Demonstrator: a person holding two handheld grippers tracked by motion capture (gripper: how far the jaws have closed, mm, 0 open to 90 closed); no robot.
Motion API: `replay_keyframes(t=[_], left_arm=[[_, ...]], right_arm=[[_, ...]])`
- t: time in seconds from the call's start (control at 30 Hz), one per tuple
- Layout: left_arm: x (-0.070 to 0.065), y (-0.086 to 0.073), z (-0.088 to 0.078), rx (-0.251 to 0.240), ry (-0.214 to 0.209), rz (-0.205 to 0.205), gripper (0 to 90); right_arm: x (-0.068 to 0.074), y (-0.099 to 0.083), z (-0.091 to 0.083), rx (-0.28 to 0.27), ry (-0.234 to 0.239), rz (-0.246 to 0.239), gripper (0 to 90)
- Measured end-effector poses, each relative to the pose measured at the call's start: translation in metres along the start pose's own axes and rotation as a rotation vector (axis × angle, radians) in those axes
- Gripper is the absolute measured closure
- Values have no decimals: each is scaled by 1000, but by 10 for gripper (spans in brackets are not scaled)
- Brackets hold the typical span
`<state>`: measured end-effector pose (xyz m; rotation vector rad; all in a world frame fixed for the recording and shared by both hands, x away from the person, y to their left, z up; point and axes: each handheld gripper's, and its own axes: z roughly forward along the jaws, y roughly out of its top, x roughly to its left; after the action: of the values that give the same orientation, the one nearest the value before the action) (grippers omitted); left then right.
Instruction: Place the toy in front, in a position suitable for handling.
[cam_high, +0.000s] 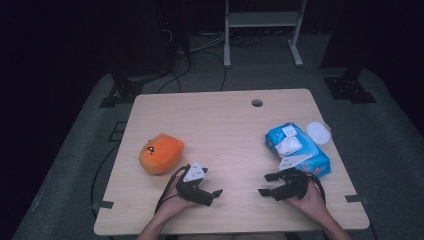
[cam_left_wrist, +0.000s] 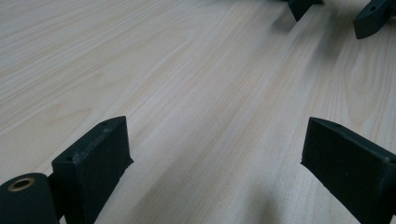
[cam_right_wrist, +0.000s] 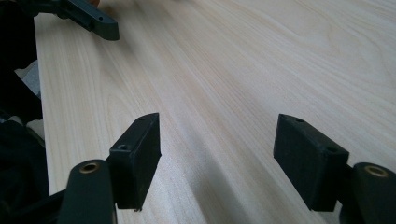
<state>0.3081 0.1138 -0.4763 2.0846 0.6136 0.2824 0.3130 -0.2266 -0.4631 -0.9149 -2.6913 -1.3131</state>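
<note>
Nothing is started yet, as I read it. My left gripper and right gripper rest near the table front edge, both with jaws spread and empty. The orange plush toy lies just beyond the left; the blue wipes pack lies untouched just beyond the right. All the handling remains.

Both hands low at near edge, left gripper and right gripper tips facing each other, jaws apart (nothing between), forearms entering from bottom.
</note>
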Motion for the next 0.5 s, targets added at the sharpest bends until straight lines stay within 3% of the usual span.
replay_keyframes(t=[0.27, 0.5], left_arm=[[6, 4, -2, -10, 8, -8, 75], [12, 23, -23, -91, 31, 6, 76]], right_arm=[[0, -1, 0, 4, 0, 3, 307], [1, -1, 1, 6, -1, -1, 306]])
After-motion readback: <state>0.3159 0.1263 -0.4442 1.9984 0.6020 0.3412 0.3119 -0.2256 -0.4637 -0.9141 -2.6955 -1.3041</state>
